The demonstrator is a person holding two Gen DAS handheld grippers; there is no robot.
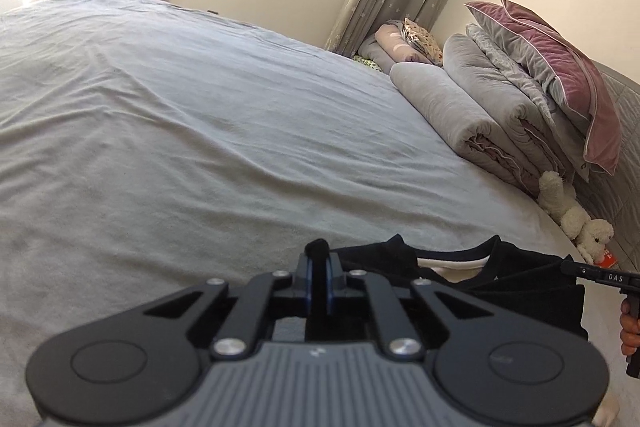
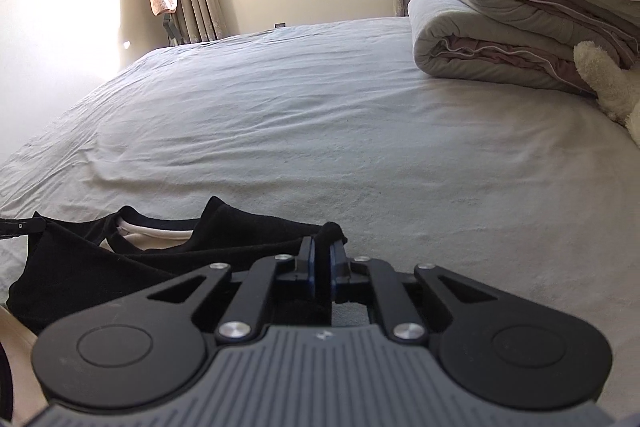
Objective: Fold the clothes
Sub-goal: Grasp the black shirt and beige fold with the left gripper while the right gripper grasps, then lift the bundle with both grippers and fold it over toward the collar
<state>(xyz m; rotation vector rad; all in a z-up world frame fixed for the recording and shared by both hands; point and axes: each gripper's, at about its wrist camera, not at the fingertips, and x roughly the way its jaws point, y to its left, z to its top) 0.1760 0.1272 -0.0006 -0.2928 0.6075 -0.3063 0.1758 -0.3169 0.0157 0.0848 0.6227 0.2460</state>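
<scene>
Left tongs (image 1: 319,261) clamped on black garment (image 1: 512,291), right tongs (image 2: 322,251) clamped on its other shoulder

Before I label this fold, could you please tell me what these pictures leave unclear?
- Black garment: lower part hidden behind the right gripper in the right wrist view, and behind the left gripper in the left.
- Stuffed toy: cut off by the right edge.
- Sleeves: not visible in either view.

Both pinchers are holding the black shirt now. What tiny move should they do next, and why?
Probably lift both together and carry the black shirt forward over the bare grey bedsheet. The left gripper and right gripper each pinch a shoulder beside the neckline, and the shirt still sags bunched, so it needs spreading flat before folding.
</scene>
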